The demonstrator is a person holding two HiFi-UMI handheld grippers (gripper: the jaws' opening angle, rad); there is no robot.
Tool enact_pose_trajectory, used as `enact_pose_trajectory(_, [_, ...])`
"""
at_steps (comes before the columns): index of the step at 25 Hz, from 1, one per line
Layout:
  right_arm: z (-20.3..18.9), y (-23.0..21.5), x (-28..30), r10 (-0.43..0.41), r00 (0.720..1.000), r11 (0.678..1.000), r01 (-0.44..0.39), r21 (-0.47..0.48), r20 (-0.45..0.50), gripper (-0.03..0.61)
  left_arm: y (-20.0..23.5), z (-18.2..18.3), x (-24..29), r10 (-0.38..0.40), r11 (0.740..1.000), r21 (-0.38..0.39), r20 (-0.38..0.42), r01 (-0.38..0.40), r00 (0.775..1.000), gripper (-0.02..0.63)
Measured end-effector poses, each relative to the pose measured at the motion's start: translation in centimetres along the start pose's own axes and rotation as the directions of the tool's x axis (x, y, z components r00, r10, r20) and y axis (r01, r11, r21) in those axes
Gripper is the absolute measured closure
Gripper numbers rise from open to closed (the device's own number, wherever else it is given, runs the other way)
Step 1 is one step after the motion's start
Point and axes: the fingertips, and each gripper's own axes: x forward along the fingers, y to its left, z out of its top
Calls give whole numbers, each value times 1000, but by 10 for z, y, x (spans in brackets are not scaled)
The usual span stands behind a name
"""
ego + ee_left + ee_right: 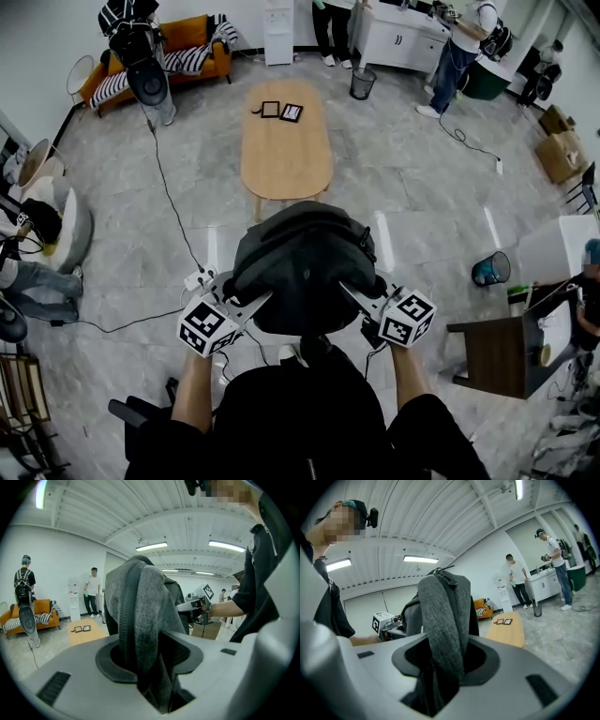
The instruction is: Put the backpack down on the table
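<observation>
Rounded grey woven-fabric backpack [305, 267] clamped in left hand-held gripper [256, 303] and right hand-held gripper [356, 296]; oval wooden table [286, 155] beyond

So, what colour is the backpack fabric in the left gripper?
Grey backpack fabric, clearest in left gripper view.

An orange sofa [180, 31] with a striped blanket [192, 58] is seen by the far wall. Two small dark frames [292, 112] are laid side by side. A black bin [362, 82] is placed beside a white cupboard [398, 42]. A blue-green bin [491, 270] and a long black cable [166, 187] are seen on the grey floor [422, 187].
</observation>
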Motion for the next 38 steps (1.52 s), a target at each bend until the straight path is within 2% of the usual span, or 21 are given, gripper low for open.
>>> enact_pose_trajectory(20, [44, -96, 30, 53, 998, 999, -54, -3, -14, 417, 55, 37, 79, 37, 999, -9, -18, -37, 999, 445])
enact_pose_trajectory(38, [52, -145, 37, 127, 991, 992, -128, 1, -47, 416, 63, 42, 118, 94, 994, -50, -45, -96, 995, 448])
